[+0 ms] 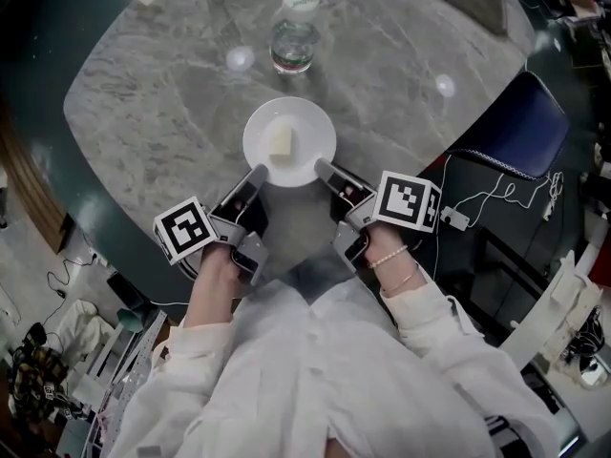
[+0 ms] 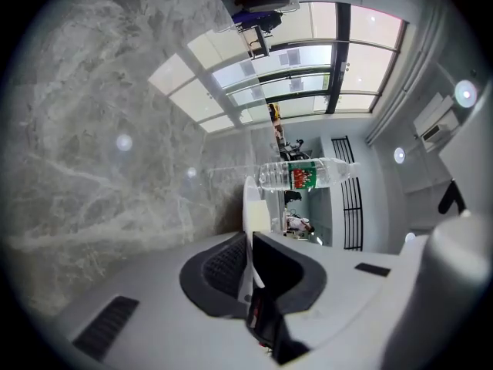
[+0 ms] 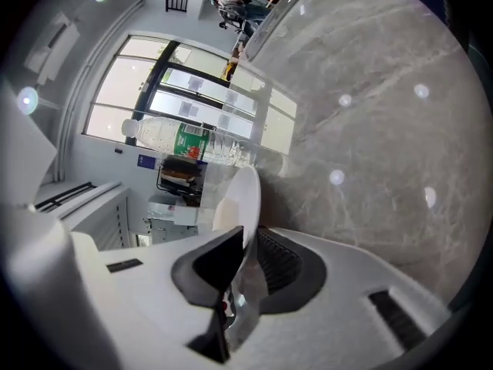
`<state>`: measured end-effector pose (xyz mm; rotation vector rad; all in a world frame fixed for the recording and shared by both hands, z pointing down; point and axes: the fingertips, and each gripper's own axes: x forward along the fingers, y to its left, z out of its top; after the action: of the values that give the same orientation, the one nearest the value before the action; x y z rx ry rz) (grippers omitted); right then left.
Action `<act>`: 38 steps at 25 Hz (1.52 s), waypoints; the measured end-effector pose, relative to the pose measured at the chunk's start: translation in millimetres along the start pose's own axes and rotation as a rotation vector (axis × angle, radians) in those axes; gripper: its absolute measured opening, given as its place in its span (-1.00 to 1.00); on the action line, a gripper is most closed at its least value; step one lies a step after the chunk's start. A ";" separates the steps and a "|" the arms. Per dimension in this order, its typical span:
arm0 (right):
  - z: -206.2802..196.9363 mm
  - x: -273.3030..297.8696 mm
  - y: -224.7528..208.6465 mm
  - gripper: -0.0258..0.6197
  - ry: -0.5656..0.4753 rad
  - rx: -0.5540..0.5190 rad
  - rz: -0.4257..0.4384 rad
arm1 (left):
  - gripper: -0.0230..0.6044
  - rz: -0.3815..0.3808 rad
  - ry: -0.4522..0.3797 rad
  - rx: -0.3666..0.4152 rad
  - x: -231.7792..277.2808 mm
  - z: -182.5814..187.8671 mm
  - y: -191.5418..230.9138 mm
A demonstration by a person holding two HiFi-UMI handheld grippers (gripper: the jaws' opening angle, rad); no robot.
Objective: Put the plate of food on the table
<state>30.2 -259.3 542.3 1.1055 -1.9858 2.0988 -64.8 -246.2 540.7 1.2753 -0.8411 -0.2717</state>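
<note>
A round white plate [image 1: 305,127] with a pale yellow block of food [image 1: 280,142] is over the grey marble table [image 1: 172,113], near its front edge. My left gripper [image 1: 258,172] is shut on the plate's near-left rim, and my right gripper [image 1: 321,168] is shut on its near-right rim. In the left gripper view the plate [image 2: 253,203] runs edge-on between the jaws of the left gripper [image 2: 248,247]. The right gripper view shows the plate [image 3: 240,199] edge-on in the right gripper [image 3: 248,241]. Whether the plate rests on the table or hangs just above it, I cannot tell.
A clear water bottle [image 1: 294,34] with a green cap stands on the table just beyond the plate. A dark blue chair [image 1: 520,132] stands at the table's right, with white cables beside it. Clutter lies on the floor at the lower left.
</note>
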 end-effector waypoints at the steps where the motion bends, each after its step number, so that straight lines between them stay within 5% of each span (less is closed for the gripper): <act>1: 1.3 1.0 -0.5 -0.87 -0.003 -0.007 -0.011 | -0.83 -0.001 -0.006 0.000 0.5 1.6 -0.5; 25: 12.5 3.7 0.0 -0.73 -0.029 0.019 -0.028 | -0.82 0.071 0.003 0.088 7.5 14.8 -0.4; 29: 10.0 3.4 0.4 -0.73 -0.030 0.016 -0.023 | -0.60 0.065 0.000 0.077 7.4 14.1 -4.8; 38: 5.9 3.7 -2.7 -0.73 -0.029 0.036 -0.026 | -0.45 0.076 -0.008 0.058 9.0 16.1 -5.6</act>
<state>31.5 -265.5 546.1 1.1684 -1.9426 2.1255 -68.2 -265.2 540.0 1.2936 -0.9077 -0.1925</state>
